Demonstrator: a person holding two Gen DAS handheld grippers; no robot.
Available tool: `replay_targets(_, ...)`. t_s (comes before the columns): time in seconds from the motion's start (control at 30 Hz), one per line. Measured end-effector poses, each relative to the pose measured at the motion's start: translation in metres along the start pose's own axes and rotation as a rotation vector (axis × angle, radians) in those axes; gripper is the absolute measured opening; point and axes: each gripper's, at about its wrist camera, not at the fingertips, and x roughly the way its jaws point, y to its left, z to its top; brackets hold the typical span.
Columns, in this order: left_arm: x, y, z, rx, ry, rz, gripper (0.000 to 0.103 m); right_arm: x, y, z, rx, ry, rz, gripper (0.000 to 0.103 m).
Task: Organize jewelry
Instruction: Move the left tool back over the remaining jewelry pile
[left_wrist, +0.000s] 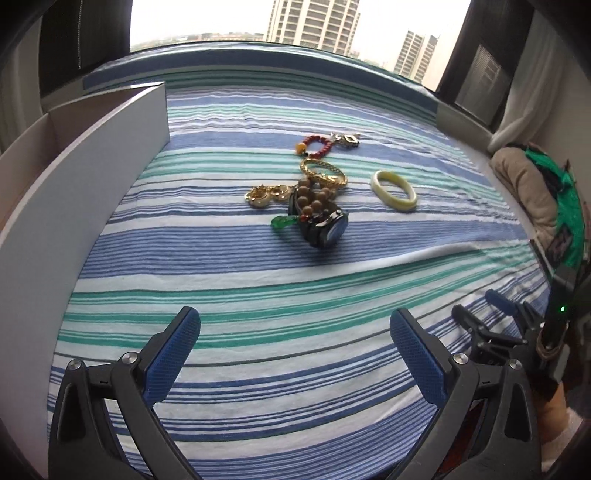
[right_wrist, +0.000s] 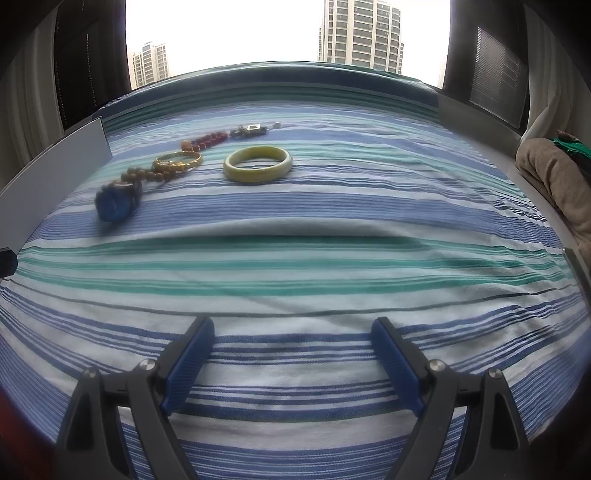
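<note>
A heap of jewelry lies mid-cloth: a blue-faced watch (left_wrist: 328, 230), brown wooden beads (left_wrist: 314, 201), a green pendant (left_wrist: 282, 222), gold pieces (left_wrist: 264, 195), a gold bracelet (left_wrist: 325, 173), a red bead bracelet (left_wrist: 317, 144) and a small silver charm (left_wrist: 349, 139). A pale yellow-green bangle (left_wrist: 394, 190) lies apart to the right, and it sits centre-far in the right wrist view (right_wrist: 258, 163). My left gripper (left_wrist: 295, 332) is open above the cloth, well short of the heap. My right gripper (right_wrist: 293, 338) is open too, empty, near the cloth; it shows at the left view's right edge (left_wrist: 484, 306).
A white open box (left_wrist: 92, 147) stands along the left side of the striped cloth (left_wrist: 258, 280). A fold runs across the cloth (right_wrist: 295, 230). Beige and green fabric (left_wrist: 532, 184) is piled at the right edge. A window lies beyond the far edge.
</note>
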Motion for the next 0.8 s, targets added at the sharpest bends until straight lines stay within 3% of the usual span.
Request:
replay_targets(0.07, -0.001, 0.005, 0.010, -0.034, -0.007, -0.020, 0.102, 0.000, 0.000, 0.000, -0.002, 0.001, 0.002, 0.089)
replay_targets(0.2, -0.001, 0.015, 0.021, -0.045, -0.019, 0.014, 0.102, -0.001, 0.001, 0.001, -0.008, 0.002, 0.010, 0.090)
replay_targets(0.8, -0.014, 0.040, 0.023, -0.091, -0.044, 0.012, 0.102, 0.001, -0.001, 0.006, -0.031, 0.055, 0.040, 0.090)
